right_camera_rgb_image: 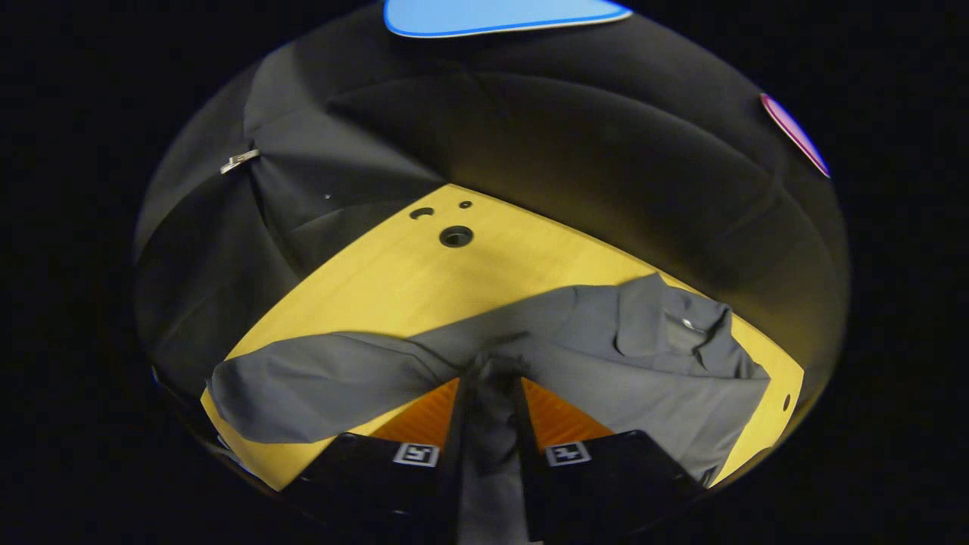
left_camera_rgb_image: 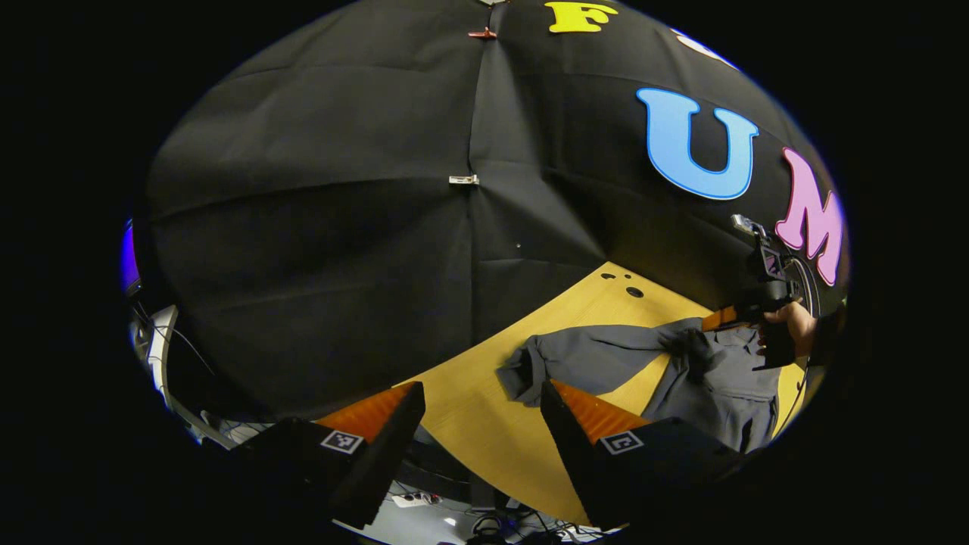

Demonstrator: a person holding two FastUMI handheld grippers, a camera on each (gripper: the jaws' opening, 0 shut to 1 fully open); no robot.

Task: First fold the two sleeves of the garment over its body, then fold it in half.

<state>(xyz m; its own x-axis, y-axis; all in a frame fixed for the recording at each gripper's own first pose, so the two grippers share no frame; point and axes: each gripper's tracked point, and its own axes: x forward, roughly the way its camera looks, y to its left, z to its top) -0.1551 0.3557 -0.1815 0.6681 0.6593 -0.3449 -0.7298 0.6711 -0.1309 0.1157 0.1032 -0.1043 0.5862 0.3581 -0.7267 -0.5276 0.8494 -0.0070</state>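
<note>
The right tool is clenched on a pinch of the grey garment lying on the yellow desk, the left tool hangs released above, and one sleeve lies outstretched, so folding seems barely begun.

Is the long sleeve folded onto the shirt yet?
Not yet. The sleeve lies stretched out across the table, away from the garment's body.
</note>
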